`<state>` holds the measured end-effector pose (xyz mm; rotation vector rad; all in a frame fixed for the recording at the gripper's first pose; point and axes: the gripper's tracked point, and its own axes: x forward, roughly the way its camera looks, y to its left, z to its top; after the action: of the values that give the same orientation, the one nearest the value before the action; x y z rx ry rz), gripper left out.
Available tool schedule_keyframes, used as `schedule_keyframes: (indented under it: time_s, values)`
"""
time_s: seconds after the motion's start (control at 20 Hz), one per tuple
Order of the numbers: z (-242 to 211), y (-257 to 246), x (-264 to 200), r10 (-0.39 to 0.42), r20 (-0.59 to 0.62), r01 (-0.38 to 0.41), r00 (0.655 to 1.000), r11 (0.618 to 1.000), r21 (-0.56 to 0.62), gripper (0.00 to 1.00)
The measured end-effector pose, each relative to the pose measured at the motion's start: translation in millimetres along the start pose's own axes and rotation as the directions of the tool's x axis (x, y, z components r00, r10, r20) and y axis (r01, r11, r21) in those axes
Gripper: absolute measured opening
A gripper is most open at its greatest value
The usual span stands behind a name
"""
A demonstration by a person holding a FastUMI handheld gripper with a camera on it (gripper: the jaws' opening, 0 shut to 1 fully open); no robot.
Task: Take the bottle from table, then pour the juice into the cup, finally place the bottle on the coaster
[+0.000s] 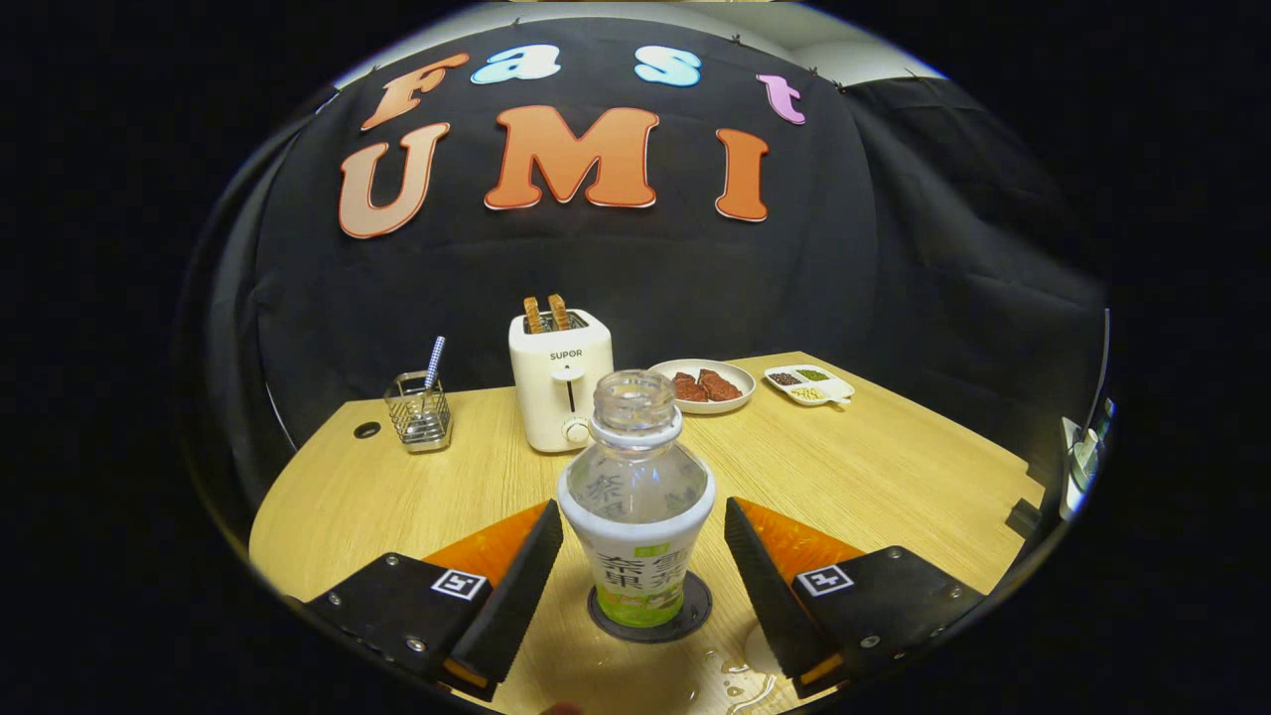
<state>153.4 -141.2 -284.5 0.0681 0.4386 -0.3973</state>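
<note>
While the gripper (pixel 643 556) holds its fingers apart, one at each side of the bottle (pixel 636 506) without touching it, that uncapped bottle stands upright on the dark round coaster (pixel 694 608) between them. At twelve o'clock beyond the bottle sits a white toaster (pixel 559 380) with two slices up. A wire holder (pixel 418 410) stands at ten o'clock, a plate of meat (pixel 703 385) and a divided tray (pixel 808 384) at one o'clock. Spilled drops (pixel 733 683) wet the table (pixel 874 477) near the right finger.
</note>
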Motion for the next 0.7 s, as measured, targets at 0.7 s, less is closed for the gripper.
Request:
schedule_keyframes:
  time_s: [0.7]
  values:
    - [112.7,43.0,-164.2,0.178,0.274,-0.196,0.945,0.980,0.039,0.97]
